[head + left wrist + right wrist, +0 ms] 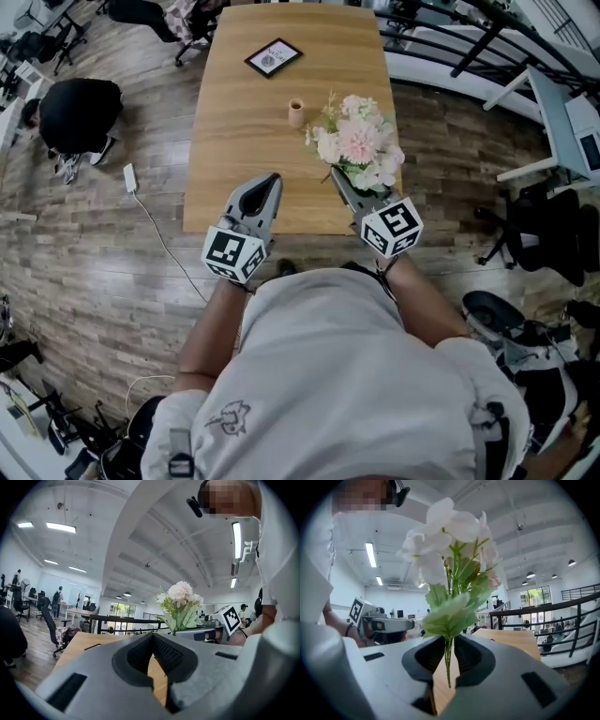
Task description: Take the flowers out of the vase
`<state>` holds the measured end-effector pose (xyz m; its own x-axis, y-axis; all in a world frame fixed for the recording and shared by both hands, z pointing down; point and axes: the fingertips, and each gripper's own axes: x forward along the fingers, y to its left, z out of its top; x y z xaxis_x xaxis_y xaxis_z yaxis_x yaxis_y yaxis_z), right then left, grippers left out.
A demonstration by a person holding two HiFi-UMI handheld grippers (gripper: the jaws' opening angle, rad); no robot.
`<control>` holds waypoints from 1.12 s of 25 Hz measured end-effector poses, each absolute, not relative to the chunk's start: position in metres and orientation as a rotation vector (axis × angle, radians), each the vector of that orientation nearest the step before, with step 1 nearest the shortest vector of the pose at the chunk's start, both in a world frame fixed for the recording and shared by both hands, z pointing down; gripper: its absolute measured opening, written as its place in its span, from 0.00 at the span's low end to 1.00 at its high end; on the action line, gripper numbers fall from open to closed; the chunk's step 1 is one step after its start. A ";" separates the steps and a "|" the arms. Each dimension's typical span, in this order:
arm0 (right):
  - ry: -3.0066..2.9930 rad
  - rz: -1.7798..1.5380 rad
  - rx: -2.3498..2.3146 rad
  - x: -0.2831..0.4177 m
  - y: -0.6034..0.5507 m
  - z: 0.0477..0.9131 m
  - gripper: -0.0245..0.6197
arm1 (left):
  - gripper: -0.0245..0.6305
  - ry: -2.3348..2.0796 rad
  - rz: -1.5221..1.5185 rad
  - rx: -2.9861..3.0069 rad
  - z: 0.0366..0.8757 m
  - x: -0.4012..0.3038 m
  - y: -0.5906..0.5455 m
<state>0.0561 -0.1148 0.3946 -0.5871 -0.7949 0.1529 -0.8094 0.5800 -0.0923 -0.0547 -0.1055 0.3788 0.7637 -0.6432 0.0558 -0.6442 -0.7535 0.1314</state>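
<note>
While clenched on thin green stems of pink-and-white leafy flower bunch (450,569), holds blooms upright above right gripper (449,654) fingers (469,656); left gripper (151,644) fingers (169,654) pressed together, empty.

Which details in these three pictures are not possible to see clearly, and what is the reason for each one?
- Print on the black-framed card: too small in the head view.
- Inside of the small tan cylindrical vase: too small in the head view to tell if anything remains.
- Jaws of the right gripper: covered in the head view by the pink and white flower bouquet that it grips.
</note>
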 end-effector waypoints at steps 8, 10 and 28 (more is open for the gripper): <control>-2.781 0.149 1.185 0.105 -0.073 0.389 0.14 | 0.04 -1.166 -0.027 2.753 0.377 0.005 -0.075; -2.801 0.163 1.151 0.120 -0.067 0.389 0.14 | 0.04 -1.194 -0.014 2.740 0.380 0.020 -0.065; -2.810 0.261 1.113 0.138 0.000 0.394 0.14 | 0.04 -1.177 0.052 2.716 0.377 0.039 0.013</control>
